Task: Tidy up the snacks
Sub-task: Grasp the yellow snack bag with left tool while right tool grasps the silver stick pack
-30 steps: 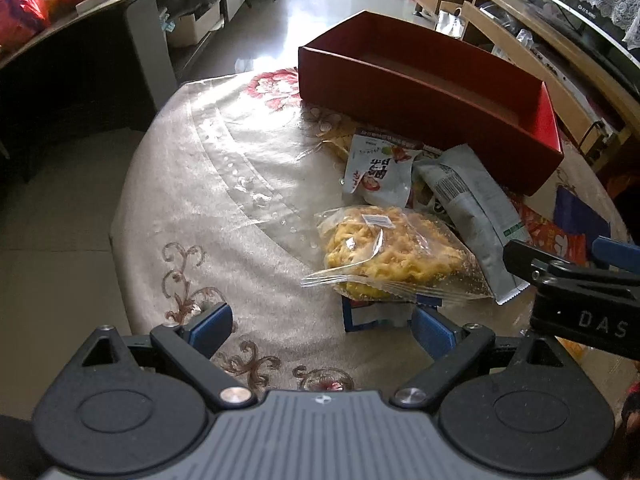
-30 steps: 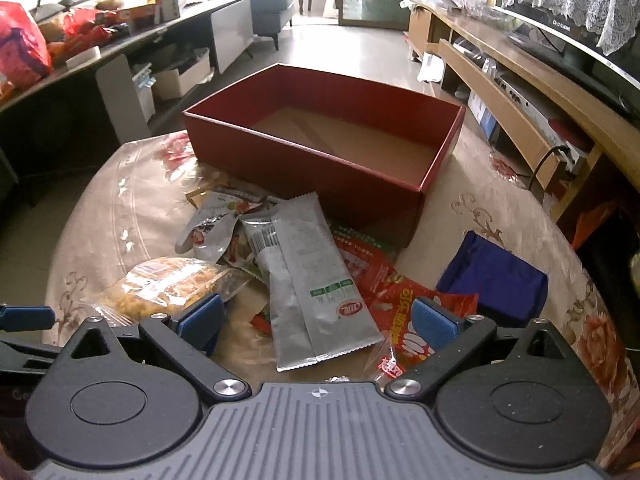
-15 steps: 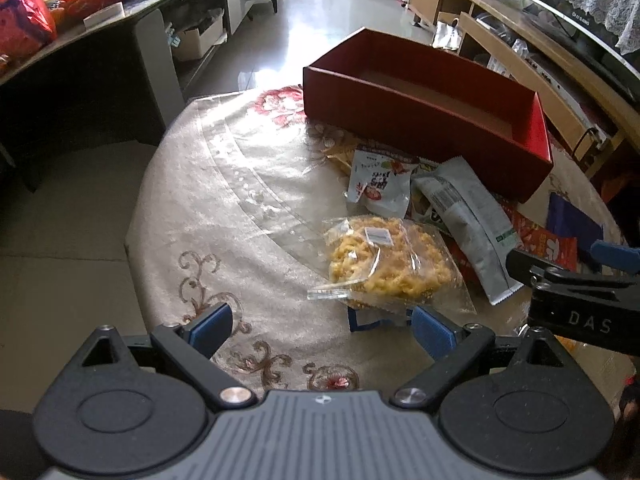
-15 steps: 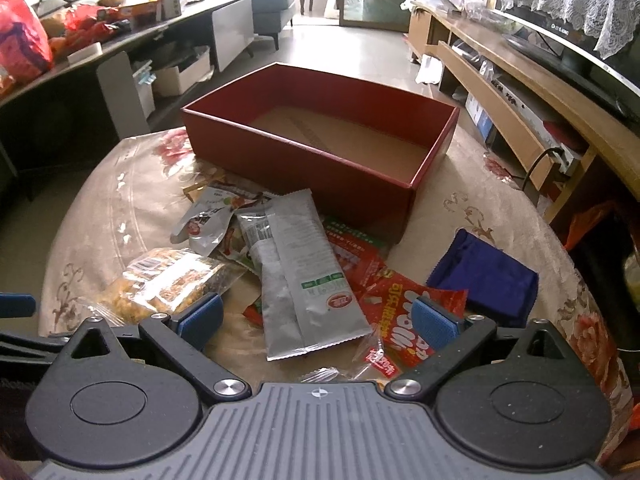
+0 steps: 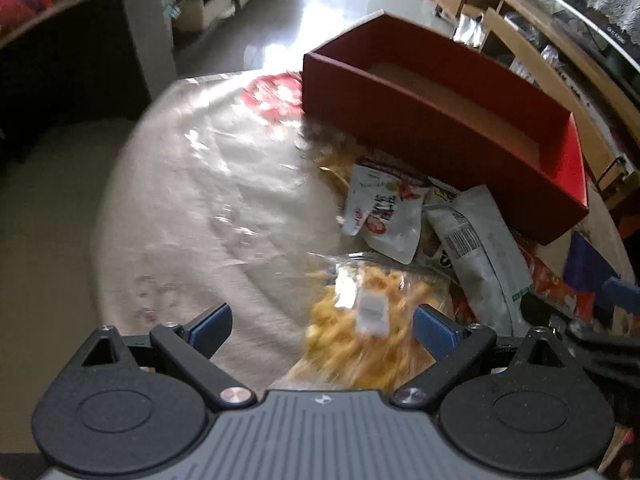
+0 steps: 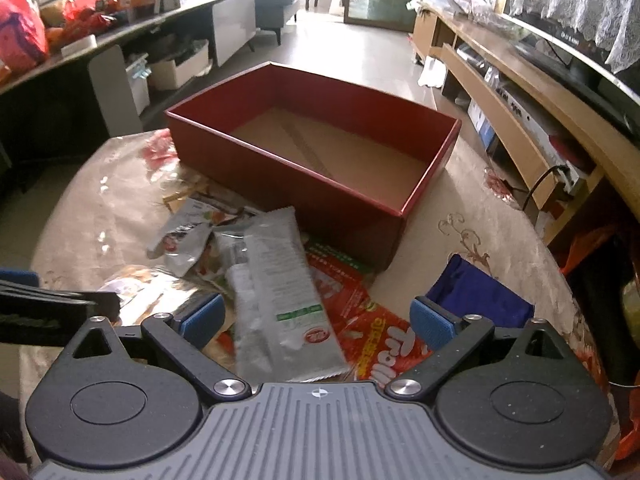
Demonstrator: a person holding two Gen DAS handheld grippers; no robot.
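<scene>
An empty red box (image 6: 320, 152) (image 5: 440, 96) stands at the far side of the round table. Snack packs lie piled before it: a clear bag of yellow twists (image 5: 360, 328), a white pouch (image 5: 380, 212), a long grey packet (image 6: 280, 280) (image 5: 480, 252), red packets (image 6: 380, 344) and a blue pack (image 6: 480, 300). My left gripper (image 5: 322, 324) is open, low over the yellow-twist bag, which lies partly between its blue pads. My right gripper (image 6: 316, 316) is open above the grey packet. The left view is motion-blurred.
The table (image 5: 200, 200) wears a beige patterned cloth under clear plastic. A dark counter (image 6: 80, 48) with bags runs along the left and a wooden TV bench (image 6: 540, 92) along the right. The left gripper's finger (image 6: 40, 304) shows at the right view's left edge.
My left gripper has swung forward and right, so the yellow-twist bag now sits between its pads. My right gripper has risen and pulled back slightly; both stay open.
</scene>
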